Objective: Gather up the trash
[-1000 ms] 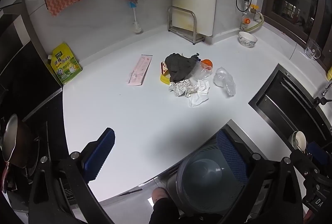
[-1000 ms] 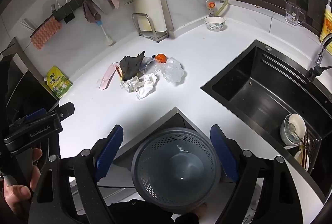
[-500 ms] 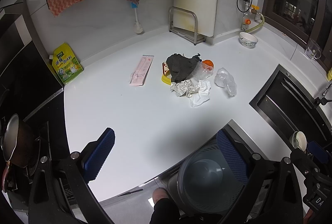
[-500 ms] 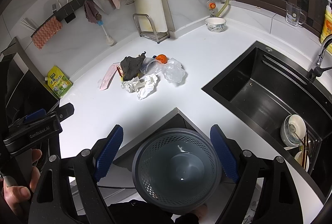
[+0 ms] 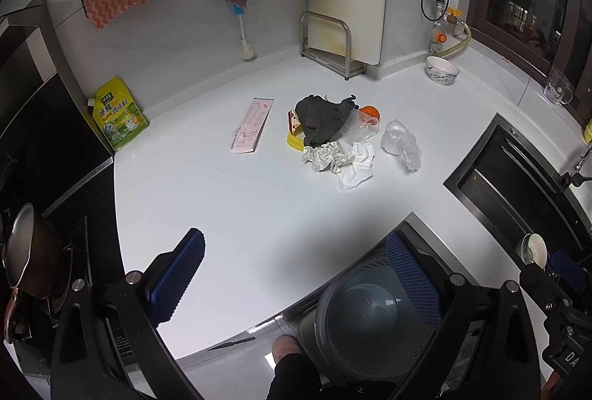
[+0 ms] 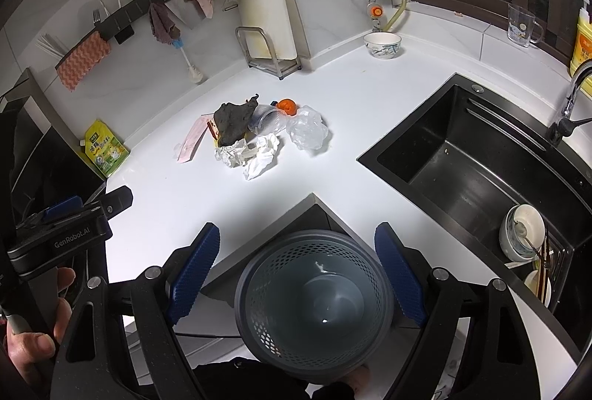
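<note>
Both wrist views look down from the counter's near edge — sharing the distant trash pile [image 5: 335, 137] and wastebasket [image 6: 312, 307].

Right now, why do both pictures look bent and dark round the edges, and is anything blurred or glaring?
Left wrist view: fisheye curvature bows the countertop and blackens the corners; a soft shadow lies before the open left gripper; the crumpled paper is sharp. Right wrist view: same bending, the sink edges curve; the counter near the trash pile glares white; the bin is sharp.
</note>
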A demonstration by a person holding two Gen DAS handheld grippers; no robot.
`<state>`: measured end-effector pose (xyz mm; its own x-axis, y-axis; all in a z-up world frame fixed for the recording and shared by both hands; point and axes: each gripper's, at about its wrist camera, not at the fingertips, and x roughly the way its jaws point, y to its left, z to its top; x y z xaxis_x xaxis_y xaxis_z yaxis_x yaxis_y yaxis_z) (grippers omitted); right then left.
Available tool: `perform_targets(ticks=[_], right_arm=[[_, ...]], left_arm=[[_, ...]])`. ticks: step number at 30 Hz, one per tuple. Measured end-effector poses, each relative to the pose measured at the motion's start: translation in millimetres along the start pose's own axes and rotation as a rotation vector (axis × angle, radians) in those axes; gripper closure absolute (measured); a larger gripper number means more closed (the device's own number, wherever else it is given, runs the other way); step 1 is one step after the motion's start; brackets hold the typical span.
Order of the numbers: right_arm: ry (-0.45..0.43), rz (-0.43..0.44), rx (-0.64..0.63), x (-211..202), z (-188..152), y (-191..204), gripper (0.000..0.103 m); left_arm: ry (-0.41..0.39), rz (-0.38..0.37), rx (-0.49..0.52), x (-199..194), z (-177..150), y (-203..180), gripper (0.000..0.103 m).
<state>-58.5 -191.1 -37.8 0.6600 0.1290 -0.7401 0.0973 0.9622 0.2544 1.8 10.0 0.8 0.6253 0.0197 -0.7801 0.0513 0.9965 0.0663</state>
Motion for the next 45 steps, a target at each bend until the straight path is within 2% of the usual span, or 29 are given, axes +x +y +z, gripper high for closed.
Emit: perform_targets(ticks=[45], right_arm=[[-0.015, 0.007, -0.009, -8.4, -0.8, -1.6, 0.021]], left_arm=[[-0.006, 0.006, -0.001, -3.5, -0.5, 4.8, 0.006]])
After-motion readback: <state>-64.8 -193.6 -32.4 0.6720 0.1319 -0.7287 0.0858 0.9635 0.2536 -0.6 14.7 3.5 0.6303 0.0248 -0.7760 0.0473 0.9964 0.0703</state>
